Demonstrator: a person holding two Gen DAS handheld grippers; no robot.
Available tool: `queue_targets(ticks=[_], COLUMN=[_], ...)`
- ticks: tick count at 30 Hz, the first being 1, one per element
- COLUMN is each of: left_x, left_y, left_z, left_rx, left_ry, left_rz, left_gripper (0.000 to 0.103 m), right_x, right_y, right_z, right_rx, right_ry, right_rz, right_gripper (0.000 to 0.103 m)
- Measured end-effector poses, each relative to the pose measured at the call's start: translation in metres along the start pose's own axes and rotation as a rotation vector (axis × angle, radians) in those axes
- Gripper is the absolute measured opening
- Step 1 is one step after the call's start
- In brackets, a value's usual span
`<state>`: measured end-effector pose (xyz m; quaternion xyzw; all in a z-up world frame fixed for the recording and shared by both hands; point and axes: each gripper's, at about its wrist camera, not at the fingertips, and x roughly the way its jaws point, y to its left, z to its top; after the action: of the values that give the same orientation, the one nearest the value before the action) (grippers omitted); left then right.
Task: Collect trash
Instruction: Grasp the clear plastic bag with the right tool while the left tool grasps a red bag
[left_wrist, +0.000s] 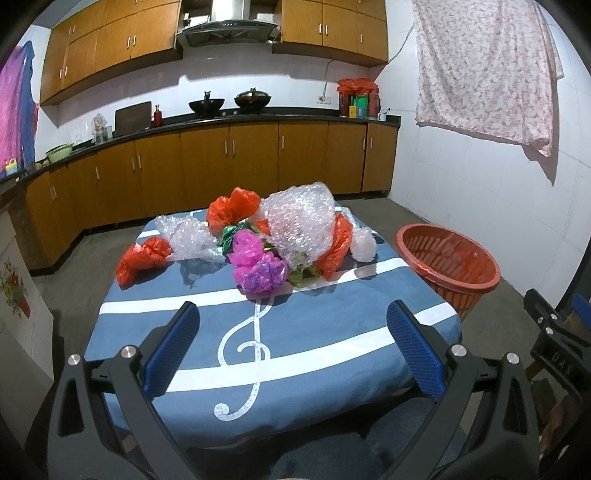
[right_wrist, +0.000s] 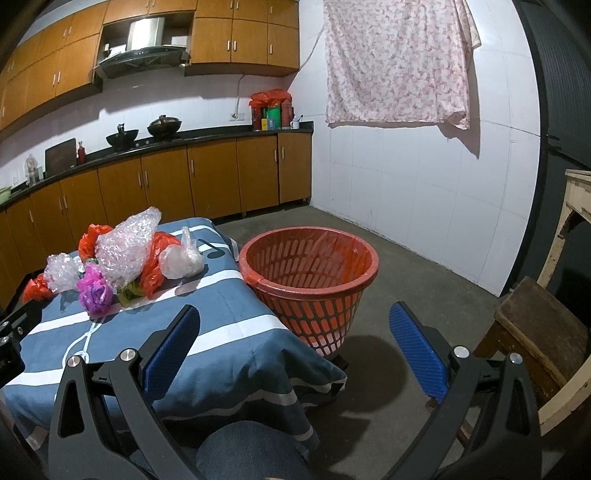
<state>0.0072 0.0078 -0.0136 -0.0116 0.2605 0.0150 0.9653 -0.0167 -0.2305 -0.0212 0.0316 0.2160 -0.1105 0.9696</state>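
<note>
The desk (left_wrist: 332, 332) carries a heap of trash at its far end, and the red basket (right_wrist: 310, 258) stands just beside it. The bubble wrap (left_wrist: 299, 218) is light and springy; pinch a crumpled fold. Orange bags (left_wrist: 231, 208) look slippery. Left gripper (left_wrist: 291, 347) and right gripper (right_wrist: 295, 350) both gape, holding nothing.

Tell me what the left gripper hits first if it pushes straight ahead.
Probably the pink-purple plastic bag at the pile's near edge; the open left gripper has only bare tablecloth before it. Depth is uncertain.

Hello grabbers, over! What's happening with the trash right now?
Left tool open, right tool open, both empty. Trash pile untouched on table. Basket beside table, path clear.
</note>
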Motion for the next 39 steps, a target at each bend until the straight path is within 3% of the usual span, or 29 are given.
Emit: queue_targets(ticks=[6,13,17,20,24,28,39], left_x=[0.015,0.043,0.066,0.088,0.118,0.15,0.214], left_y=[0.031,0.098,0.147,0.183,0.225,0.249,0.263], left_z=[-0.001,0.011,0.022,0.031,0.036,0.037,0.041], left_rx=[-0.043,-0.098,-0.108,-0.137,-0.186,-0.186,-0.117], left_ry=[0.023,0.019,0.011,0.034,0.071,0.11,0.183], left_rz=[0.05,0.217,0.337,0.385,0.404,0.397,0.305], left_gripper=[0.099,0.099,0.099,0.099,0.099,0.099,0.099], right_x=[0.026,0.066,0.101,0.138,0.183,0.221,0.254], right_y=[0.019,0.048,0.072,0.089,0.101,0.111,0.137], right_z=[0.0,0.023,0.039,0.05,0.055,0.056,0.041], right_rx=[-0.009,0.0,-0.021,-0.037,-0.025,-0.007,-0.054], right_ry=[0.031,0.052,0.077,0.131,0.217,0.285,0.394], right_rz=[0.078,0.155,0.189,0.204,0.209,0.209,0.291], right_gripper=[0.101,0.101,0.087,0.075,0.063,0.058,0.057])
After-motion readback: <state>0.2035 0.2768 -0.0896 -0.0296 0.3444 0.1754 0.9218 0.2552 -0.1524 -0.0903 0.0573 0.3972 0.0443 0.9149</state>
